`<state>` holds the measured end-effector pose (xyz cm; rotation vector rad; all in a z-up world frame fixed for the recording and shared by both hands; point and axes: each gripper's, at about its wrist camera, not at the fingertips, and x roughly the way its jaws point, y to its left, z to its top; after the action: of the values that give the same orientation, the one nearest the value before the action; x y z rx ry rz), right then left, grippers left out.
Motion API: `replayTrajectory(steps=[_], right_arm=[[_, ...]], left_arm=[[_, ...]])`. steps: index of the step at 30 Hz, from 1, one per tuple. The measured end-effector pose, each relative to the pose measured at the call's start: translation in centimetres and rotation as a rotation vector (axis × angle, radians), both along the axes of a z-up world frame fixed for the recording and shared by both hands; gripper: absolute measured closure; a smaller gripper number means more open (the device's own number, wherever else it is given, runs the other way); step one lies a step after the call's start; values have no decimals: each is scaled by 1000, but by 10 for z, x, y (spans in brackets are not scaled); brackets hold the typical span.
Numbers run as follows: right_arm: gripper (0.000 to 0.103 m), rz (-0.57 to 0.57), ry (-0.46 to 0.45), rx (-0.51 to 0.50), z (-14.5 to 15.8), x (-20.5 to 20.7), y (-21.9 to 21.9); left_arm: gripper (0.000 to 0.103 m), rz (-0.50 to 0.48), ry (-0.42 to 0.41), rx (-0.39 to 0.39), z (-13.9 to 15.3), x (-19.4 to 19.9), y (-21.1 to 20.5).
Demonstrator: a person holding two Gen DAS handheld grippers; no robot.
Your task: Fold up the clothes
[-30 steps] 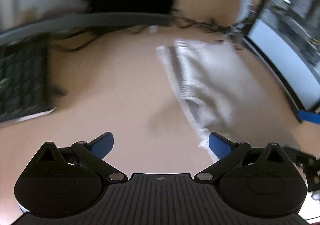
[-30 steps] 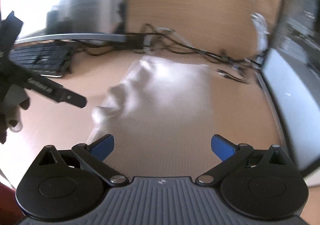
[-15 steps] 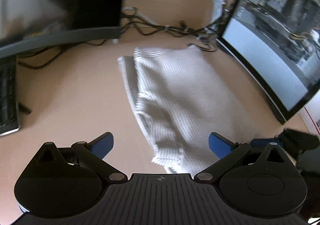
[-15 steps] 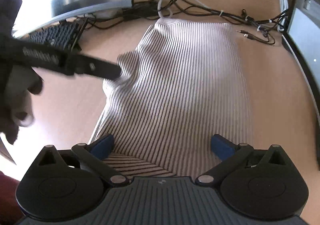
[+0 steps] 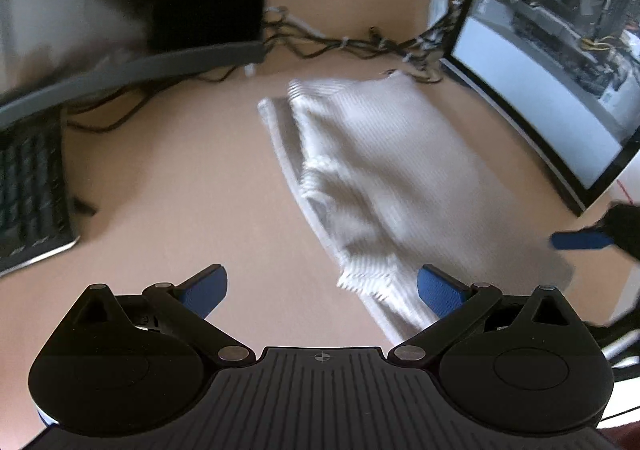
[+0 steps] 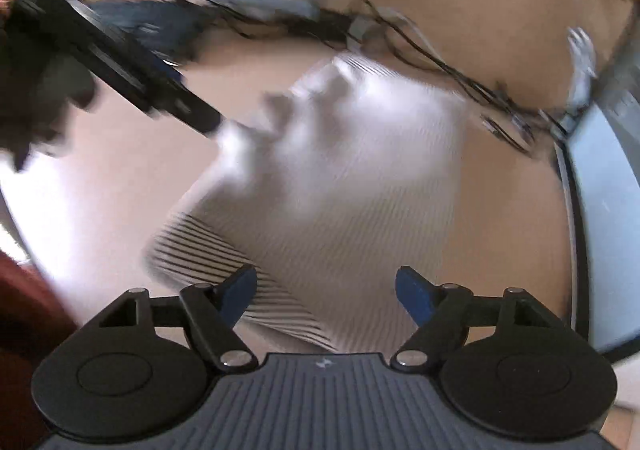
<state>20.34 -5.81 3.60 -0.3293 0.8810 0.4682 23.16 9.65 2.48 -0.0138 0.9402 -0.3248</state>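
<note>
A white, finely striped garment [image 5: 384,178] lies folded lengthwise on the wooden desk, its near corner rumpled. My left gripper [image 5: 322,288] is open above the desk with nothing between its fingers; the garment's near corner lies just inside its right finger [image 5: 440,290]. My right gripper [image 6: 326,290] is open and its jaws are closing, with the near edge of the garment [image 6: 340,178] between them but untouched by the pads. The left gripper [image 6: 168,98] shows as a dark bar whose tip is at the garment's left edge.
A black keyboard [image 5: 28,190] lies at the left. A lit monitor [image 5: 540,98] stands along the right, close to the garment. Tangled cables [image 5: 340,46] run along the back of the desk [image 5: 180,190], under a second screen.
The right gripper's jaws have drawn closer together and the gripper has rolled, so the garment now appears slanted. The left gripper shifted sideways; the garment's near corner now lies by its right finger.
</note>
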Motion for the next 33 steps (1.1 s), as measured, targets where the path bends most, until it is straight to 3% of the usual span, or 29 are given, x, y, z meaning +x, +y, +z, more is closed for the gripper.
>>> replayTrajectory(steps=[3, 5, 11, 13, 16, 18, 22, 29, 33], right_arm=[[21, 111, 26, -15, -5, -9, 19], [21, 155, 15, -87, -19, -12, 32], [19, 193, -39, -182, -34, -22, 44], [28, 161, -54, -202, -37, -19, 43], [33, 14, 36, -40, -30, 4, 23], [34, -82, 111, 95, -25, 20, 5], [34, -195, 197, 251, -26, 25, -18], [34, -226, 189, 280, -32, 23, -13], [33, -169, 125, 196, -31, 11, 0]], left_arm=[[0, 48, 34, 1, -7, -2, 13], [0, 73, 54, -2, -10, -3, 19], [0, 46, 58, -27, -8, -10, 24], [0, 2, 54, -47, -6, -14, 22], [0, -80, 45, -72, -3, -22, 20], [0, -104, 37, -47, -4, -25, 17], [0, -203, 17, -29, -2, -34, 11], [0, -366, 40, -25, -11, -46, -16], [0, -421, 23, 78, -23, -49, -45]])
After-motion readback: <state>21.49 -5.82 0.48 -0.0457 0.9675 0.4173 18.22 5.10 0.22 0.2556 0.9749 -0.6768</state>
